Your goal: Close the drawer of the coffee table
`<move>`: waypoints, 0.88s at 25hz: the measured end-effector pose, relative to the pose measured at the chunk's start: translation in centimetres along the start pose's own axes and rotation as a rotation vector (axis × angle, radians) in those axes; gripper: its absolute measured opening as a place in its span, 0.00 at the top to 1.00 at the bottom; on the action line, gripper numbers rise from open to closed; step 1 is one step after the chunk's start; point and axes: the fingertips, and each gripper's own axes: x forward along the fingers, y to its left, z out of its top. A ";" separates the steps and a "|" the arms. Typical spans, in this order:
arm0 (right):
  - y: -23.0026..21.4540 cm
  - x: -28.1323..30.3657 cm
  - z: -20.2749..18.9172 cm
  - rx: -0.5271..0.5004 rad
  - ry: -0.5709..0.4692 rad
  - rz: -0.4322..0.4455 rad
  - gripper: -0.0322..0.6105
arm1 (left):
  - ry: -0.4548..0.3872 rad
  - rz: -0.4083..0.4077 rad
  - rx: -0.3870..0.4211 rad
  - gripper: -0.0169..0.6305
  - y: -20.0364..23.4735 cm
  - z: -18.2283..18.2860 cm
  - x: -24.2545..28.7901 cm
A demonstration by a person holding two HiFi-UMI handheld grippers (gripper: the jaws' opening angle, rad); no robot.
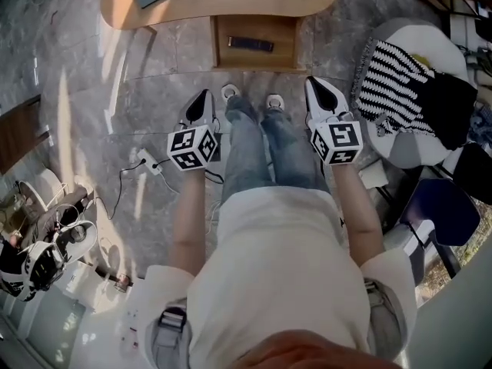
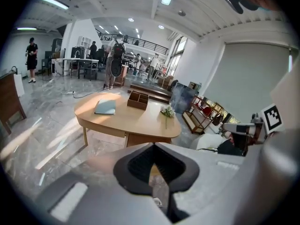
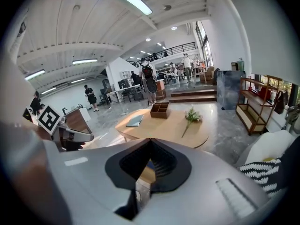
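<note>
1. While the drawer (image 1: 231, 56) stands pulled out from under the table (image 1: 231, 2) towards the person, both grippers hang well short of it, touching nothing.
2. Inside the drawer lies a dark flat bar (image 1: 250, 44); I cannot tell what it is.
3. Left gripper (image 1: 204, 98): jaws pressed together with nothing between them, held above the floor beside the left shoe (image 1: 229, 93). Its own view shows the closed tips (image 2: 154, 172) aimed at the table (image 2: 126, 118).
4. Right gripper (image 1: 317, 87): jaws likewise pressed together and empty, held just right of the right shoe (image 1: 274, 101). Its own view shows the tips (image 3: 145, 168) meeting, with the table (image 3: 164, 123) beyond.
5. On the tabletop are a blue-grey book (image 2: 105, 107), a wooden box (image 2: 138, 100) and a sprig of flowers (image 2: 166, 111).
6. A striped cushion (image 1: 392, 75) rests on a white seat (image 1: 407, 148) to the person's right.
7. A power strip (image 1: 150, 162) lies on the floor to the left.
</note>
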 end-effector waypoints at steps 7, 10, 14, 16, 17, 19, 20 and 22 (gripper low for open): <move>-3.4 3.0 -5.2 0.054 0.042 -0.066 0.95 | 0.083 -0.039 0.040 0.96 2.7 -4.2 4.6; -5.0 4.4 -8.2 0.090 0.069 -0.091 0.95 | 0.108 -0.031 0.015 0.96 4.3 -6.2 6.4; -6.9 6.9 -12.3 0.143 0.114 -0.112 0.90 | 0.149 -0.038 -0.044 0.92 6.5 -9.0 9.2; -7.5 8.1 -14.3 0.144 0.144 -0.124 0.88 | 0.186 -0.042 -0.024 0.88 7.6 -10.6 10.7; -7.8 8.6 -15.4 0.143 0.159 -0.128 0.87 | 0.206 -0.043 -0.009 0.87 8.1 -11.4 11.4; -8.1 9.5 -17.4 0.144 0.189 -0.127 0.86 | 0.242 -0.045 0.017 0.84 9.0 -13.1 12.7; -8.3 10.0 -18.4 0.145 0.204 -0.124 0.86 | 0.260 -0.048 0.029 0.81 9.4 -13.8 13.3; -8.8 11.0 -20.6 0.154 0.240 -0.115 0.82 | 0.295 -0.054 0.052 0.76 10.2 -15.4 14.6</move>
